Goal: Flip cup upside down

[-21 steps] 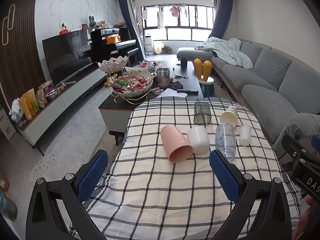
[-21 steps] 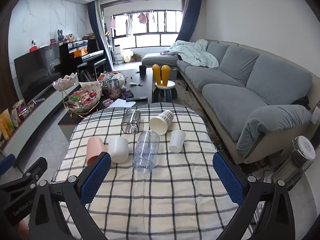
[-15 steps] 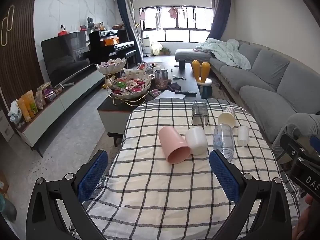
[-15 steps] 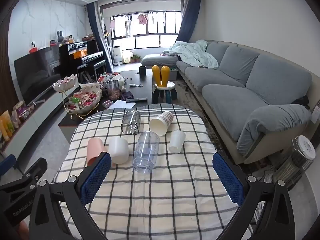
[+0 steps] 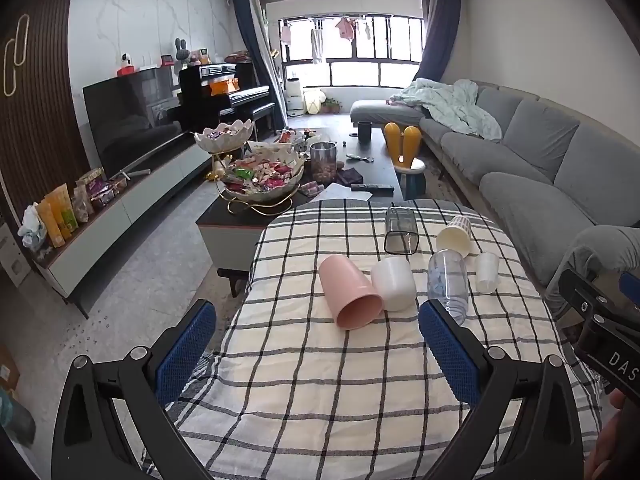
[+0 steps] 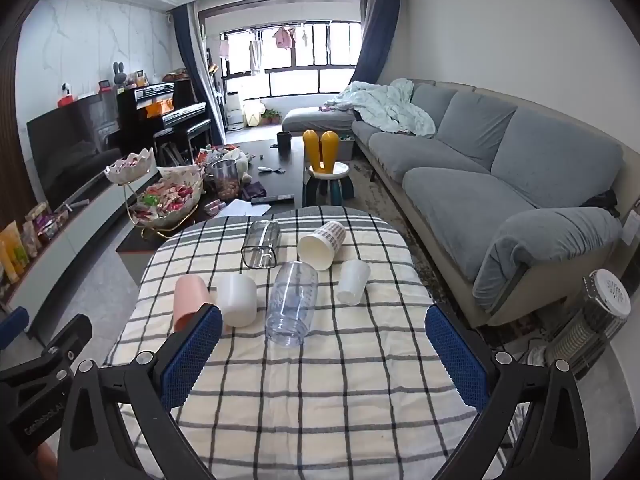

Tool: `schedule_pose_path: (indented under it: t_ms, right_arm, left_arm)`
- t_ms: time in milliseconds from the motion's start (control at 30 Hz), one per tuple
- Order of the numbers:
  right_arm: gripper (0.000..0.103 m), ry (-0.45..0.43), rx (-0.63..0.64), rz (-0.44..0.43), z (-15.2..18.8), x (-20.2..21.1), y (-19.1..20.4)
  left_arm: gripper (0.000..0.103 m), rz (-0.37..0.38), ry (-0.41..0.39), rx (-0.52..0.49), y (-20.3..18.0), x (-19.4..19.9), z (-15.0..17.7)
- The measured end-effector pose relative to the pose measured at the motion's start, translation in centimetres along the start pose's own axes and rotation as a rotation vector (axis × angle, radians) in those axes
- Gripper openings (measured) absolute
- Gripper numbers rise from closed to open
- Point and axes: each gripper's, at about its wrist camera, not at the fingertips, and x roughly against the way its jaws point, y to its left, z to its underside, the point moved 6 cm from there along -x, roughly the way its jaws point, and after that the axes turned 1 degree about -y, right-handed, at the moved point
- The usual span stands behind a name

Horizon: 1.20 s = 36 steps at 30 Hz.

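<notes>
Several cups lie on their sides on the checked tablecloth (image 5: 320, 380): a pink cup (image 5: 350, 298) (image 6: 188, 300), a white cup (image 5: 394, 284) (image 6: 237, 298), a clear plastic cup (image 5: 448, 284) (image 6: 292, 304), a small white cup (image 5: 487, 272) (image 6: 352, 280), a paper cup (image 5: 454, 236) (image 6: 322, 244) and a dark-rimmed glass (image 5: 400, 232) (image 6: 262, 244). My left gripper (image 5: 316, 348) is open and empty, short of the pink cup. My right gripper (image 6: 324, 352) is open and empty, short of the clear cup.
A coffee table (image 5: 256, 216) with candy bowls stands beyond the table's far edge. A grey sofa (image 6: 500, 184) runs along the right. A heater (image 6: 592, 320) stands on the floor at the right. A TV unit (image 5: 120, 208) is at the left.
Both grippers have drawn slightly back and up from the cups, which look a little smaller and farther. Nothing on the table has moved.
</notes>
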Motion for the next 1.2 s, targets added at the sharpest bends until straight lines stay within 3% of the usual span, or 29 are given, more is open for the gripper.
schedule_pose_path:
  t_ms: [1200]
  right_arm:
    - [0.102, 0.002, -0.003, -0.001, 0.03, 0.15, -0.16]
  left_arm:
    - [0.103, -0.003, 0.015, 0.002, 0.13, -0.11, 0.37]
